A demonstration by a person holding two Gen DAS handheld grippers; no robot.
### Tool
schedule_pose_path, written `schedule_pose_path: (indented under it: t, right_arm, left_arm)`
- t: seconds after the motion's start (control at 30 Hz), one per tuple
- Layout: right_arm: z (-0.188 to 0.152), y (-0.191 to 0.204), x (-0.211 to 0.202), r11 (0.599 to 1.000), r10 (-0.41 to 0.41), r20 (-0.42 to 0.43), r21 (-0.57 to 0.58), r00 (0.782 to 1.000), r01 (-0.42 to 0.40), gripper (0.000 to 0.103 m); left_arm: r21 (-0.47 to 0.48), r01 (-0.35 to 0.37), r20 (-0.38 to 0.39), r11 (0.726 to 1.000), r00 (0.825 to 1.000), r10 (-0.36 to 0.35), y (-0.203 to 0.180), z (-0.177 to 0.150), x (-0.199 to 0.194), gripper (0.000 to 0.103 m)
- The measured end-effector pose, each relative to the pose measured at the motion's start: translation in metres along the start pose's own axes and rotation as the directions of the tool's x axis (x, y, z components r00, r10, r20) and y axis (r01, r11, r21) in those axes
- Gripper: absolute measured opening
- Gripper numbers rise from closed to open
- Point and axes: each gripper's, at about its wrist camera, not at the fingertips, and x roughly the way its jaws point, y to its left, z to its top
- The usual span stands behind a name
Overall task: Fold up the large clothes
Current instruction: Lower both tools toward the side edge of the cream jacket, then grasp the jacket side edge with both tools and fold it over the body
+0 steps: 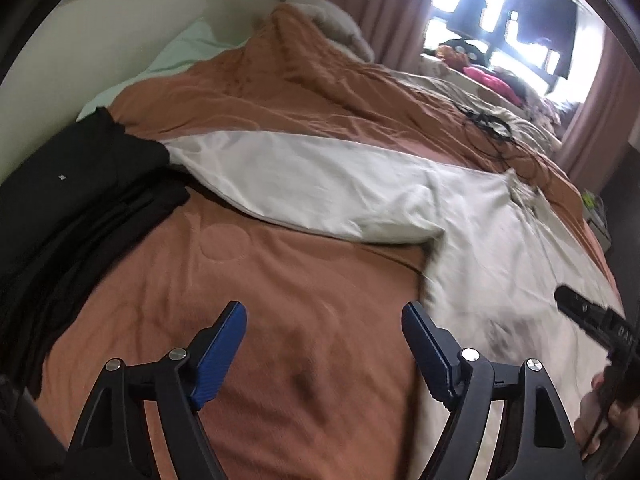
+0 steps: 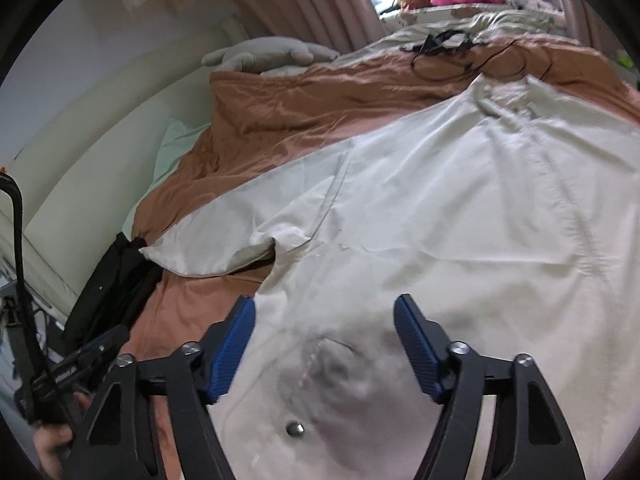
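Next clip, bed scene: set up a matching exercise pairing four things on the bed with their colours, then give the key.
Things:
1. jacket
2. bedspread
3. folded stack of clothes
4. gripper finger pads

Colours:
A. black
B. blue
C. cream white
D. rust orange

Pairs: 1-C, 2-D, 3-A, 4-B

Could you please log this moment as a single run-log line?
stage: approach | garment: cream jacket spread on orange blanket, unfolded | left tongs: open, above blanket | right tongs: open, above jacket | held: nothing
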Motion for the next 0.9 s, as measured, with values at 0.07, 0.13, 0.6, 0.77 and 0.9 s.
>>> schedule_pose_path:
  t: [0.07, 0.13, 0.6, 0.77, 0.9]
  right_arm:
    - [0.006, 0.001, 0.019, 1.000, 0.017, -0.025, 0.008, 1.000, -0.017, 0.054]
    - [0.009, 0.001, 0.031, 1.000, 0.025, -0.044, 0.012, 0.999, -0.025, 0.045]
    - [0.045, 0.000, 0.102, 0.990, 0.131, -0.125, 0.070, 0.983, -0.123, 0.020]
    - [0.056, 0.004, 0.128, 0.976, 0.200, -0.136, 0.119, 0.970, -0.184, 0.014]
    - [0.060, 0.006, 0.146, 0.966, 0.236, -0.148, 0.145, 0.960, -0.215, 0.011]
  left_arm:
    - [-0.028, 0.000, -0.003, 1.000, 1.000, 0.000, 0.011, 0.010, 0.014, 0.081]
    - [-0.065, -0.013, -0.020, 0.998, 1.000, 0.012, 0.022, 0.020, 0.031, 0.081]
    - [-0.271, -0.088, -0.121, 0.959, 0.991, 0.057, 0.083, 0.078, 0.128, 0.070]
    - [-0.304, -0.115, -0.144, 0.946, 0.987, 0.074, 0.089, 0.089, 0.148, 0.028]
    - [-0.297, -0.086, -0.070, 0.951, 0.995, 0.068, 0.080, 0.098, 0.135, 0.003]
